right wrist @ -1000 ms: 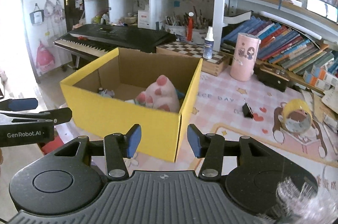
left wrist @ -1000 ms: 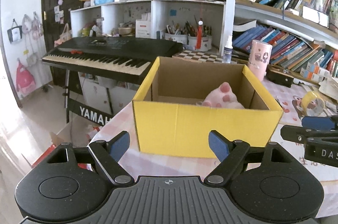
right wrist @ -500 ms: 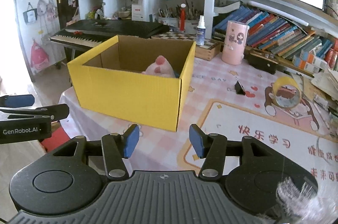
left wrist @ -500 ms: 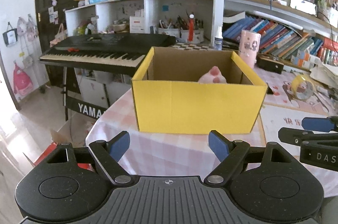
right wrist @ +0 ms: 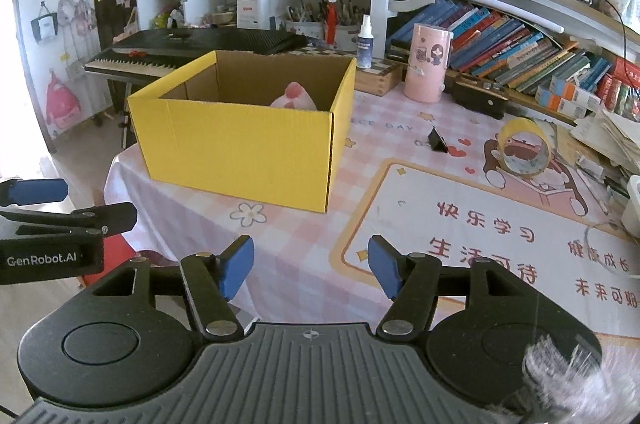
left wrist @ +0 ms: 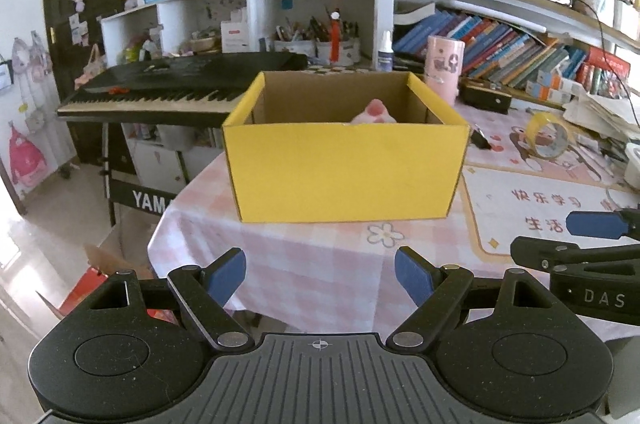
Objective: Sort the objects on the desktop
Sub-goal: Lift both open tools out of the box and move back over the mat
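A yellow cardboard box (left wrist: 344, 168) (right wrist: 240, 156) stands on the pink checked tablecloth, open at the top. A pink and white plush paw (left wrist: 374, 113) (right wrist: 295, 96) pokes up inside it. My left gripper (left wrist: 320, 274) is open and empty, held back from the box's near wall. My right gripper (right wrist: 311, 266) is also empty; its jaws are opening, over the cloth to the box's right front. A roll of yellow tape (right wrist: 522, 150) (left wrist: 547, 138) and a small black clip (right wrist: 437, 141) lie on the desk mat to the right.
A pink cylinder (right wrist: 428, 62), a spray bottle (right wrist: 364, 42) and a black case (right wrist: 480, 98) stand behind the box. Book shelves (right wrist: 520, 48) fill the right. A keyboard (left wrist: 168, 84) stands left of the table. The table edge (left wrist: 160, 244) drops off at left.
Both grippers have drawn back from the box, which now looks smaller and farther. The right gripper's jaws stand wider than before. The left jaws have kept their width.
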